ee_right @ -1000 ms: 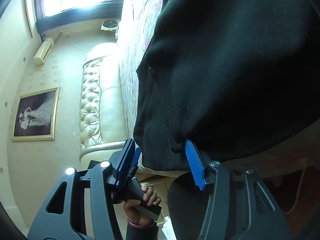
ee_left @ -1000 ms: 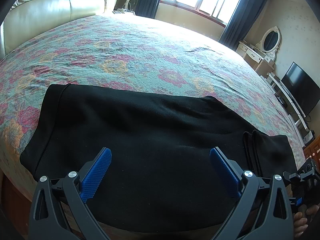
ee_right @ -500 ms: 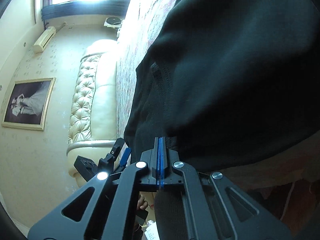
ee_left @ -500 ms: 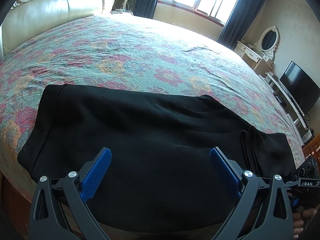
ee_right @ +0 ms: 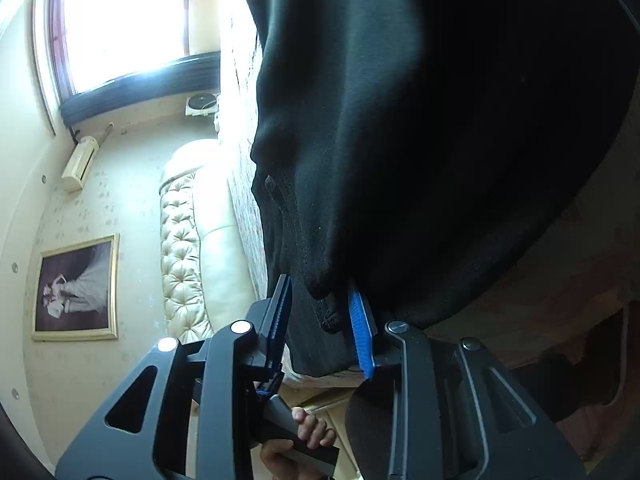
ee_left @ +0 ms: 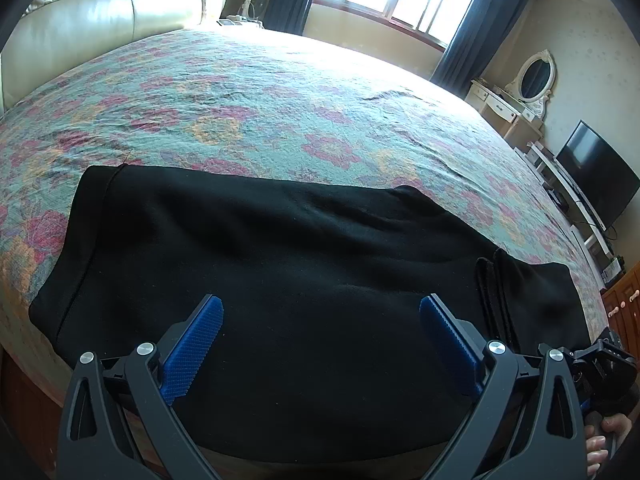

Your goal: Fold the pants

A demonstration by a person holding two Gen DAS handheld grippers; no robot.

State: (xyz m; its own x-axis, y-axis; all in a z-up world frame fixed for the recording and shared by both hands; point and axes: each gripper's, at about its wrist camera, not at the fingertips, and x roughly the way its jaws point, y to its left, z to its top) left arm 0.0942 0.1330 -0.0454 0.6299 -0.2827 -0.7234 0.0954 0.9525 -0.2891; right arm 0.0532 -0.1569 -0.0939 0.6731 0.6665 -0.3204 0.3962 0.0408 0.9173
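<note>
Bed (ee_left: 280,120) edge under pants (ee_left: 320,280), hem hidden

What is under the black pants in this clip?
The black pants lie on a floral bedspread, which shows around their far and side edges. Their near edge hangs over the bedside. Whatever lies directly beneath the fabric is covered.

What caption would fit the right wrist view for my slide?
Right gripper, jaws opening, with the hem of the black pants between its blue pads at the bed's edge.
</note>
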